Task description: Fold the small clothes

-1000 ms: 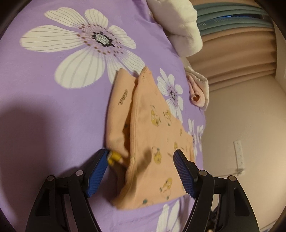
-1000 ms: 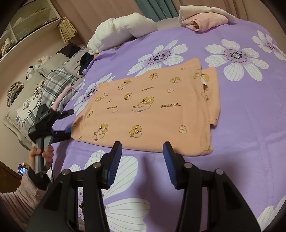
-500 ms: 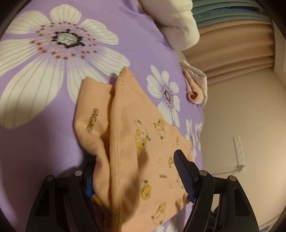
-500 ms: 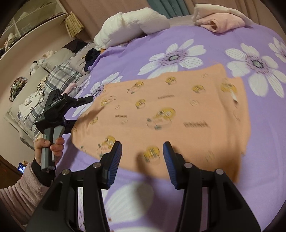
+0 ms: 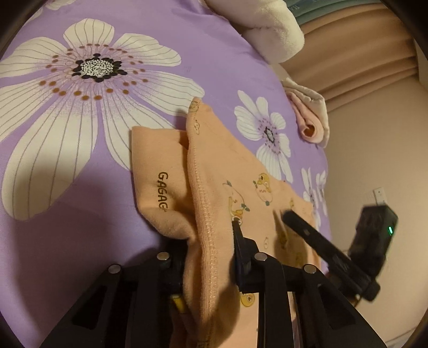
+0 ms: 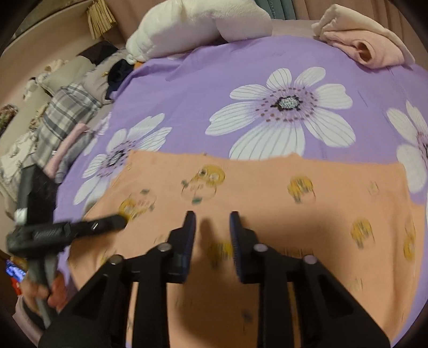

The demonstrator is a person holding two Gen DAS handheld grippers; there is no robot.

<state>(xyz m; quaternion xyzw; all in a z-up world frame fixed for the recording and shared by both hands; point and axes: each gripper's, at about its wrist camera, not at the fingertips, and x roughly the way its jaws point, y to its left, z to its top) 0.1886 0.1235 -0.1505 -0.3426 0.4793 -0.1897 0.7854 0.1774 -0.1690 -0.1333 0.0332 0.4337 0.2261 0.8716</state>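
An orange garment [image 5: 240,171] printed with yellow ducks lies on the purple flowered bed sheet [image 5: 53,187], one side folded over. My left gripper [image 5: 211,235] is at the garment's near edge, jaws closing, and a bunched hem fills the space between them. The left finger is hidden behind the cloth. In the right wrist view the garment [image 6: 267,192] spreads under my right gripper [image 6: 211,216]. Its jaws are closing to a narrow gap, and no cloth shows pinched in that gap. The right gripper's tip [image 5: 291,216] reaches over the garment in the left wrist view.
A white fluffy bundle [image 6: 198,24] and a rolled pink cloth [image 6: 369,45] lie at the far side of the bed. Piles of plaid and pale clothes [image 6: 67,112] sit along the left. A hand [image 6: 40,289] holds the left gripper's handle. A wall socket [image 5: 379,195] is at the right.
My left gripper slid onto the garment's edge and its jaws narrowed around the hem. My right gripper swept in over the garment with its jaws narrowing, and it now shows in the left wrist view.
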